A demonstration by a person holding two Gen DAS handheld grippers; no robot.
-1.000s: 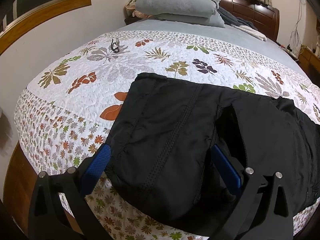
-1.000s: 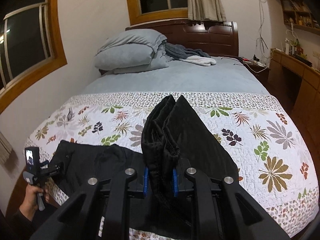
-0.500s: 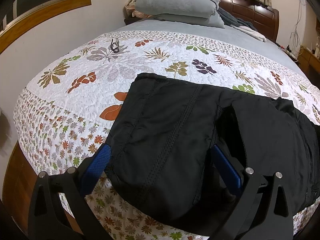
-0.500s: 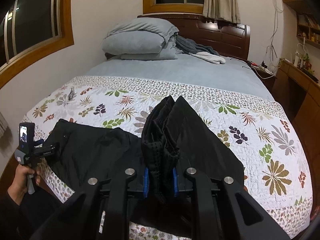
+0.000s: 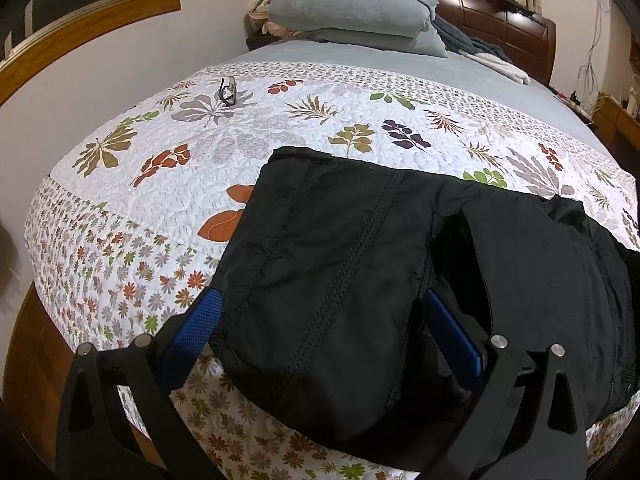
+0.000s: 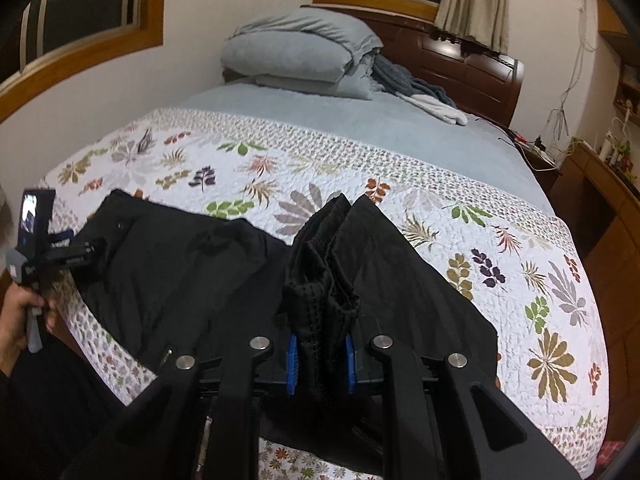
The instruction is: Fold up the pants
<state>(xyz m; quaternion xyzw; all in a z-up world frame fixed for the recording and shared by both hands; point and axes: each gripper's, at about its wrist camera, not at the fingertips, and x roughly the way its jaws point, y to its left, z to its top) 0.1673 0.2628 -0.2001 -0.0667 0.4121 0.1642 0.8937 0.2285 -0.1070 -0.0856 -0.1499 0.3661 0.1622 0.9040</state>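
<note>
Black pants [image 5: 360,264] lie across the near end of a bed with a leaf-patterned quilt [image 5: 224,136]. My left gripper [image 5: 324,332] is open, its blue pads on either side of the pants' left end, which hangs over the bed edge. My right gripper [image 6: 320,356] is shut on a bunched fold of the pants [image 6: 324,280] and holds it raised above the quilt [image 6: 520,280]. The left gripper also shows in the right wrist view [image 6: 60,252], held by a hand at the pants' far left end.
Grey pillows [image 5: 352,4] and a blanket are stacked at the headboard [image 6: 472,64]. Eyeglasses [image 5: 228,90] lie on the quilt at the left. A wall with windows runs along the left. A wooden desk [image 6: 600,208] stands to the right.
My right gripper has carried the bunched fold leftward, closer to the left end of the pants. The left gripper has stayed open around the pants' end.
</note>
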